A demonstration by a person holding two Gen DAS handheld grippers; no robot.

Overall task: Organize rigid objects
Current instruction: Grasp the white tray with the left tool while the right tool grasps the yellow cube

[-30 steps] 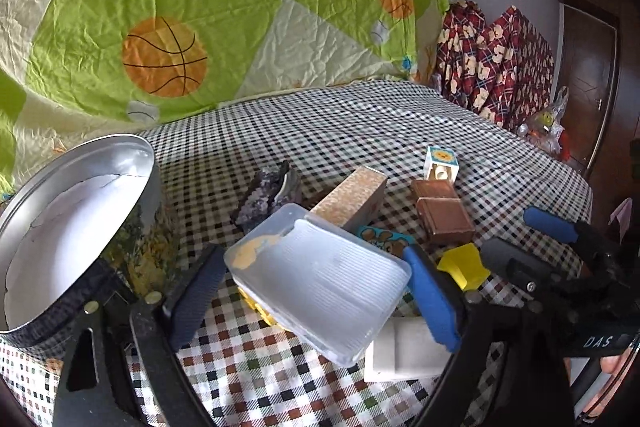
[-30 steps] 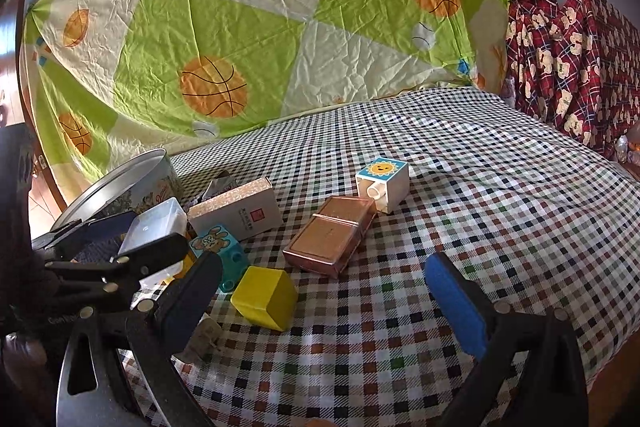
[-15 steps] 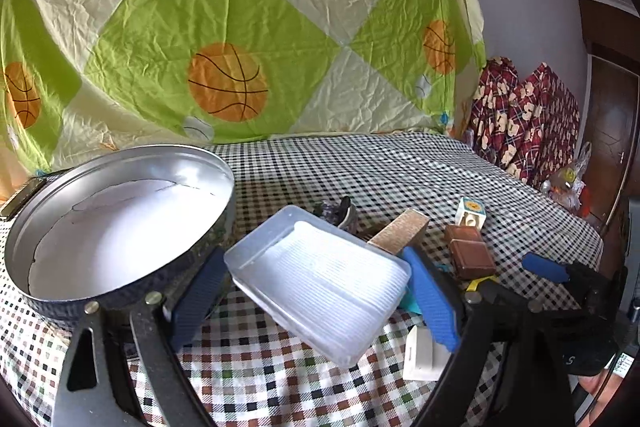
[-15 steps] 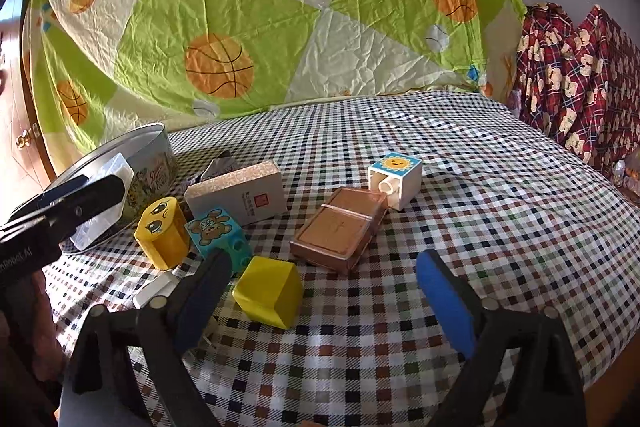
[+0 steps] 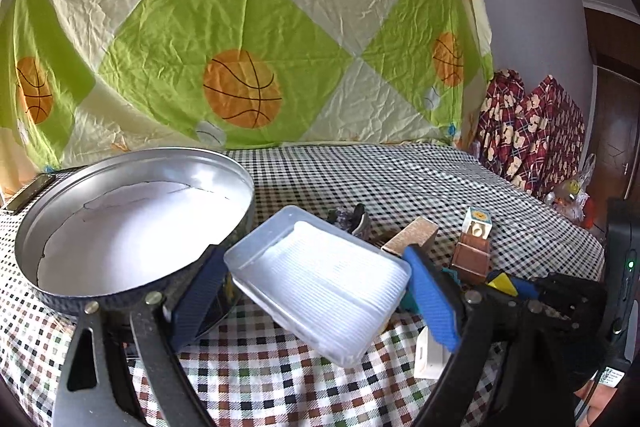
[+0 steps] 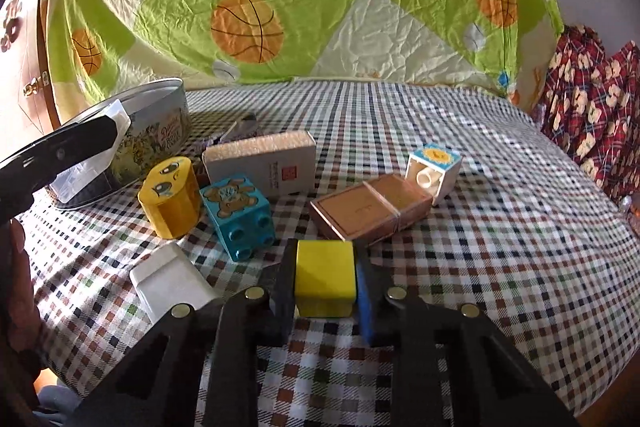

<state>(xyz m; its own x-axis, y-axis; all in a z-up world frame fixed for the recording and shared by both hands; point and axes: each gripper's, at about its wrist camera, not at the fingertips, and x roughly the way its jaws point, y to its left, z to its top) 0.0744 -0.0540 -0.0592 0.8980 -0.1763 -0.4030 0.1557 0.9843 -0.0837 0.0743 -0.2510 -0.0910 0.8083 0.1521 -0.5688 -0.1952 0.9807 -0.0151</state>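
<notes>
while left gripper [image 5: 316,287] holds clear plastic box [image 5: 320,283] tilted, jaws wide around it, just beside round tin [image 5: 132,227], right gripper [image 6: 325,285] squeezes tight on yellow block [image 6: 325,277] on checked cloth [image 6: 480,227]. blue bear block [image 6: 238,217] near, brown box [image 6: 372,211] behind.

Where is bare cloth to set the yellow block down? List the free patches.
Free: checked cloth right of the white sun cube, and the far stretch toward the hanging sheet. Crowded: left, between round tin, teal block and brown box.
</notes>
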